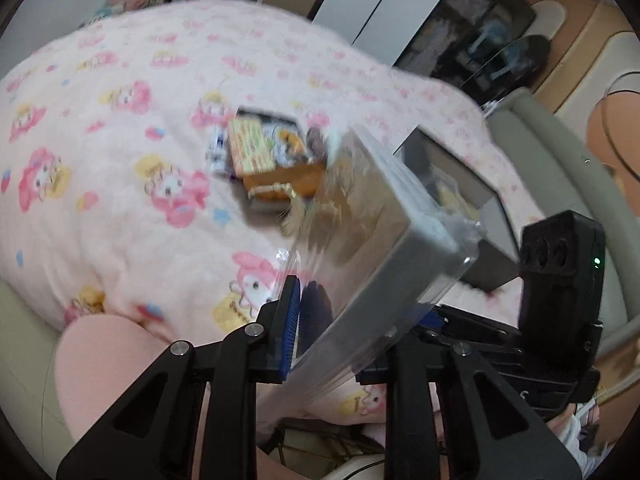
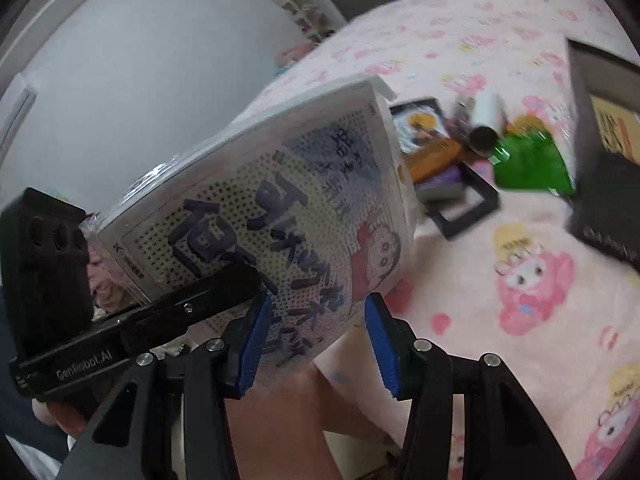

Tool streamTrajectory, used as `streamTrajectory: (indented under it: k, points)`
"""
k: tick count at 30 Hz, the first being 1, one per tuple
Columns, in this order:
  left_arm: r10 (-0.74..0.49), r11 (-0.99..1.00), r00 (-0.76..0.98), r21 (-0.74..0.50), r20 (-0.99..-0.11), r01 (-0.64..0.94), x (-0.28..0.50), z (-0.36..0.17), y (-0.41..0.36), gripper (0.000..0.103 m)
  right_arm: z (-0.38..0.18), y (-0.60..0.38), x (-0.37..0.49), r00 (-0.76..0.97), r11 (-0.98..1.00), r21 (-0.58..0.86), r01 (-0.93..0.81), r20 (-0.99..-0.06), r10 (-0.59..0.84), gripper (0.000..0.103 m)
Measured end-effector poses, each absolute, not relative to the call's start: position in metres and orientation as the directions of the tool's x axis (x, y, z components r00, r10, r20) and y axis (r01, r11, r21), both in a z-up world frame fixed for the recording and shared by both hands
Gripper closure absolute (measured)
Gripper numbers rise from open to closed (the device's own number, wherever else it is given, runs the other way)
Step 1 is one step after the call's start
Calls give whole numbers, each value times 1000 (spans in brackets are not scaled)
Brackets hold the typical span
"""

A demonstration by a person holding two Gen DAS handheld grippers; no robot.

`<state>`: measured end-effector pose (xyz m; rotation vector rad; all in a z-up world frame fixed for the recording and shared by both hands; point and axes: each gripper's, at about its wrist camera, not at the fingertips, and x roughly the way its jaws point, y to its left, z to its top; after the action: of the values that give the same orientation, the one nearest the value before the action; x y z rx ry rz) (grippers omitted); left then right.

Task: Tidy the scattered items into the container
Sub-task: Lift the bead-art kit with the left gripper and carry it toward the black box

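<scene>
Shrink-wrapped book point(image 1: 384, 216) hides left tongs' point(image 1: 340, 320) right pad; far items blurred.

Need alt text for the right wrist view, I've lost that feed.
A flat shrink-wrapped white box with a dotted cartoon cover is lifted above the pink cartoon-print blanket, between the right gripper's blue pads. Behind lie a green packet, small boxes and a dark container.

A pink fleece bedspread printed with cartoon characters point(image 1: 132, 128) covers the bed, beneath a plain white wall point(image 2: 132, 60) and grey wardrobe doors point(image 1: 372, 4).
</scene>
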<state>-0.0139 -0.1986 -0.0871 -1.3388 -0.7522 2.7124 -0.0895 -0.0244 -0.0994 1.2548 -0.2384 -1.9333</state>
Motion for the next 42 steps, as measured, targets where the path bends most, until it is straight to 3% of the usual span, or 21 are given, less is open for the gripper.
streamTrajectory:
  k: [3,7,11,13,19,24,27,29,35,42]
  points:
    - [199,-869,-626,-432,-754,243,-15,-102,-210,89,-125,-18,-95,-165,-693,558,456,-712,-682,58]
    - [164,-838,-643,-450,-748,309,-3,-106,-236,86,-154,-21,-95,-123,-722,555,413,-752,-648,58]
    - [145,-818,-648,-460,-748,347,6,-107,-260,66,-164,-33,-93,-98,-717,552,425,-760,-643,58]
    - [132,-805,-635,-456,-761,379,8,-113,-271,65,-167,-41,-93,-84,-712,555,430,-761,-643,58]
    - [115,-756,-546,-430,-830,494,11,-141,-298,48,-180,-63,-98,-52,-713,548,437,-776,-628,57]
    - [94,-728,-517,-413,-851,547,19,-148,-318,44,-184,-78,-100,-43,-725,524,447,-797,-603,57]
    - [8,-715,-503,-357,-864,601,23,-146,-334,43,-184,-88,-99,-73,-757,468,455,-828,-556,56]
    - [-5,-716,-512,-354,-859,601,22,-146,-343,43,-181,-92,-101,-88,-753,472,458,-819,-567,52]
    - [104,-763,-488,-384,-867,520,-8,-163,-351,43,-182,-102,-100,-87,-755,461,467,-826,-558,51]
    - [106,-769,-476,-375,-873,517,-15,-165,-345,42,-184,-117,-104,-76,-738,472,483,-817,-572,43]
